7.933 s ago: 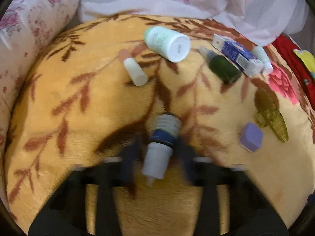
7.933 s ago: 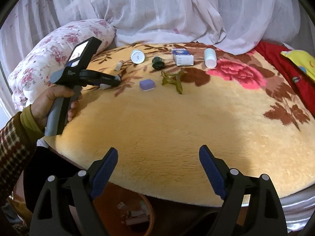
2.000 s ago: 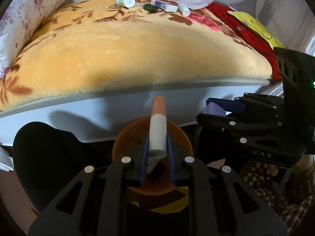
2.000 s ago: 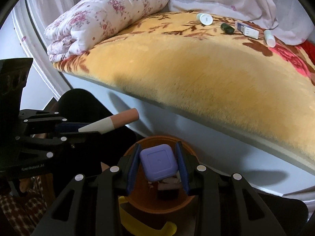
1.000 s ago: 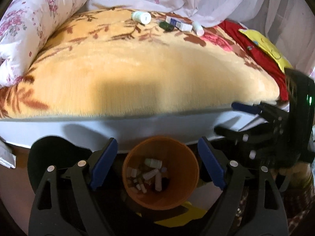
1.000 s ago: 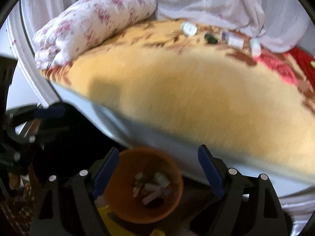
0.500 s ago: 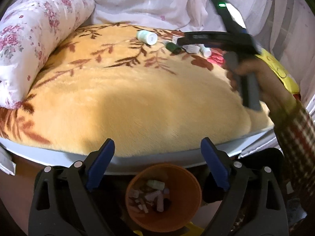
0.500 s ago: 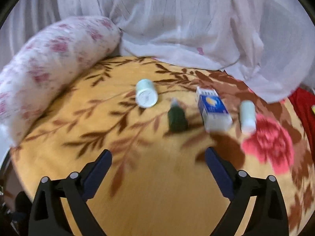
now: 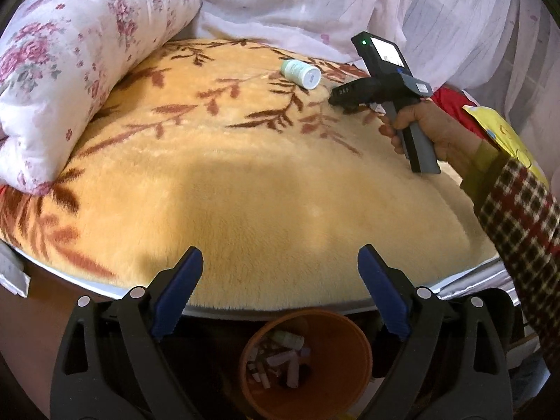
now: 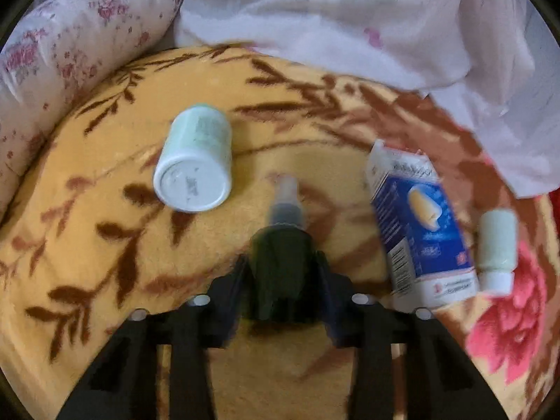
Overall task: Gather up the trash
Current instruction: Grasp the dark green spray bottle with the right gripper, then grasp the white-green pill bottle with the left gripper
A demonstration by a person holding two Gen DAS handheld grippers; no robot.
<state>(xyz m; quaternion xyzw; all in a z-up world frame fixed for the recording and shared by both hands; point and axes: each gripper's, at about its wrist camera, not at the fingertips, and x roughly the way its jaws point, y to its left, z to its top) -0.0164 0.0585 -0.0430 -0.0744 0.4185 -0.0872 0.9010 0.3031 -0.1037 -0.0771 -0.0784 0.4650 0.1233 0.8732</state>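
Note:
My right gripper [image 10: 281, 273] is closed around a dark green spray bottle [image 10: 280, 255] lying on the yellow floral blanket [image 10: 105, 245]. Beside it lie a white round jar [image 10: 194, 161], a blue and white box [image 10: 418, 231] and a small white bottle [image 10: 497, 248]. My left gripper [image 9: 280, 294] is open and empty at the bed's near edge, above the orange trash bin [image 9: 308, 360], which holds several small items. In the left wrist view the right gripper [image 9: 353, 92] reaches past the jar [image 9: 301, 73].
A pink floral pillow [image 9: 70, 70] lies along the left of the bed. White curtain fabric [image 10: 350, 17] drapes over the back. A red cloth and a yellow item [image 9: 504, 136] lie at the right edge.
My right gripper moved forward over the blanket and closed around the dark green spray bottle. My left gripper stays open above the bin, lifted slightly.

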